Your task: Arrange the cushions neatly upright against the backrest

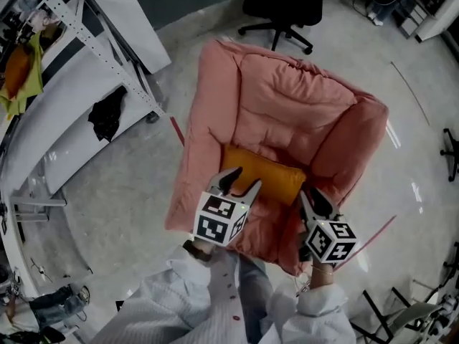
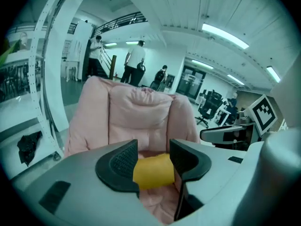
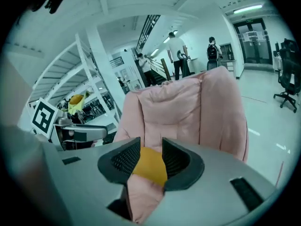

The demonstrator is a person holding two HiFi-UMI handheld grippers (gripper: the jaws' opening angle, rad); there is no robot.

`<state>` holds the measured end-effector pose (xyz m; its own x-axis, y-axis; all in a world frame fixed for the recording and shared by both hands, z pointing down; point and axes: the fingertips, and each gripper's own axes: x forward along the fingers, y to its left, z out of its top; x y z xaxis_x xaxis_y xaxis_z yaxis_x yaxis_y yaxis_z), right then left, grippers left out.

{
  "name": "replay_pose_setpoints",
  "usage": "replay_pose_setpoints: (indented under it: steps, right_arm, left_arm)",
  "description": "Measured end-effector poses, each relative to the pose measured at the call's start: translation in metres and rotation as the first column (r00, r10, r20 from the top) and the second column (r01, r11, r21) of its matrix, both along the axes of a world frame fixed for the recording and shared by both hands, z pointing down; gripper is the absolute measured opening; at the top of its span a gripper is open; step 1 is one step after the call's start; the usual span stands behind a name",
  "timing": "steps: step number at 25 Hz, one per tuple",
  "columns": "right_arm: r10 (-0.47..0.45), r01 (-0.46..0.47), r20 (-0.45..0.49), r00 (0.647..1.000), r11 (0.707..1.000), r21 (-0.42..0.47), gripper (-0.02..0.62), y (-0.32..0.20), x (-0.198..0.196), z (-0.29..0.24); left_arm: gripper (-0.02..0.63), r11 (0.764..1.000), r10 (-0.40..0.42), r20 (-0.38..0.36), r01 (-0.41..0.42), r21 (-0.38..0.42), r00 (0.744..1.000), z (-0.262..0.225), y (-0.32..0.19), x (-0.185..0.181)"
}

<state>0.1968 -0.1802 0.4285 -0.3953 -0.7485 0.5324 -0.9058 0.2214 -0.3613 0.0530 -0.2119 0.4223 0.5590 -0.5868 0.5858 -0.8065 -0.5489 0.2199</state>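
Across the seat toward its front edge, short of the backrest [image 1: 287, 95], orange cushion [image 1: 267, 175] stretched crosswise, left gripper [image 1: 241, 180] clamped wide on its left end, right gripper [image 1: 314, 201] pinched narrower on its right end, pink armchair [image 1: 204, 135] around it, black office chair [image 1: 283, 6] beyond.

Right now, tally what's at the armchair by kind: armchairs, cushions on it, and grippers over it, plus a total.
Pink armchair: 1
Yellow cushion: 1
Grippers: 2, the left gripper and the right gripper
Total: 4
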Motion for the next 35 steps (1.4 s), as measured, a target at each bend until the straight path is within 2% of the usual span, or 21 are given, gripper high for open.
replay_pose_setpoints:
  steps: [4, 8, 13, 18, 23, 29, 35]
  right_arm:
    - [-0.021, 0.019, 0.018, 1.0, 0.994, 0.106, 0.106, 0.018, -0.003, -0.061]
    - [-0.041, 0.028, 0.06, 0.997, 0.977, 0.213, 0.106, 0.035, -0.009, -0.12]
    - [-0.087, 0.058, 0.07, 0.994, 0.939, 0.338, 0.1, 0.052, -0.02, -0.175]
    - [-0.129, 0.092, 0.056, 0.99, 0.894, 0.438, 0.057, 0.066, -0.028, -0.225]
    - [-0.162, 0.141, 0.002, 0.987, 0.862, 0.486, 0.04, 0.08, -0.037, -0.253]
    - [-0.178, 0.184, -0.061, 0.982, 0.839, 0.512, 0.026, 0.092, -0.049, -0.27]
    - [-0.191, 0.205, -0.082, 0.978, 0.83, 0.518, 0.014, 0.092, -0.061, -0.278]
  left_arm:
    - [0.209, 0.995, 0.048, -0.043, -0.044, 0.09, 0.998, -0.06, 0.017, 0.018]
    - [0.188, 0.987, 0.088, -0.114, -0.071, 0.143, 0.99, -0.113, 0.038, 0.032]
    - [0.168, 0.97, 0.15, -0.159, -0.114, 0.216, 0.976, -0.16, 0.064, 0.045]
    - [0.115, 0.955, 0.183, -0.213, -0.122, 0.272, 0.96, -0.198, 0.085, 0.057]
    - [0.067, 0.948, 0.205, -0.289, -0.116, 0.297, 0.935, -0.224, 0.098, 0.06]
    - [0.017, 0.931, 0.223, -0.272, -0.122, 0.343, 0.936, -0.242, 0.103, 0.056]
    - [0.011, 0.919, 0.246, -0.252, -0.143, 0.366, 0.936, -0.25, 0.1, 0.051]
